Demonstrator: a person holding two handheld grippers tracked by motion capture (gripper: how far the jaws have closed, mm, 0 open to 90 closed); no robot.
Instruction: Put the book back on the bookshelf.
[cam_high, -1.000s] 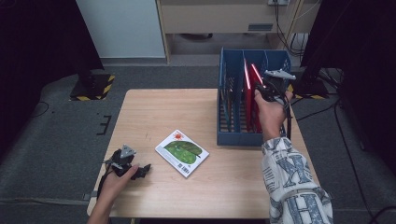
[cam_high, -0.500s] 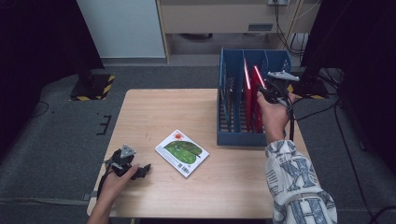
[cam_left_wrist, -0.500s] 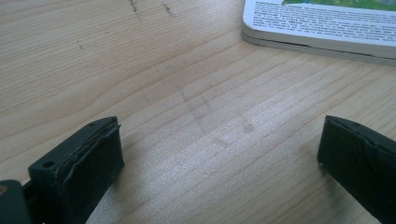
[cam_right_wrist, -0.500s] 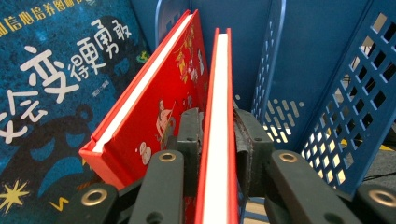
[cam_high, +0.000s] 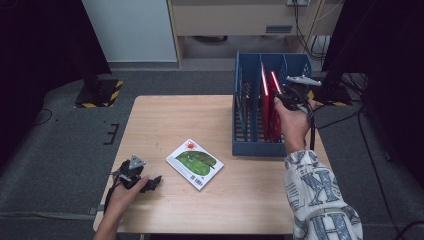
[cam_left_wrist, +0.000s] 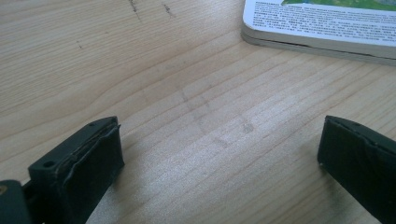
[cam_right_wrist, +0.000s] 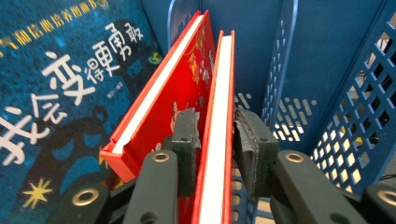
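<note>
Inside the rack (cam_high: 247, 145), right gripper (cam_right_wrist: 217, 140) clamps a red book (cam_right_wrist: 219, 121).
Left gripper (cam_high: 136, 176) rests released on the table (cam_high: 200, 115), near a green book (cam_high: 195, 163).

A white sleeve (cam_high: 320, 192) with grey-blue lettering; black claws (cam_right_wrist: 216, 154) with brass-ringed screw holes.

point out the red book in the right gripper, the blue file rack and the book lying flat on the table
red book (cam_right_wrist: 218, 140), right gripper view, white page edge between the jaws
blue file rack (cam_high: 257, 149), high view, near front wall
flat book (cam_high: 195, 163), high view, green picture on its cover
</note>
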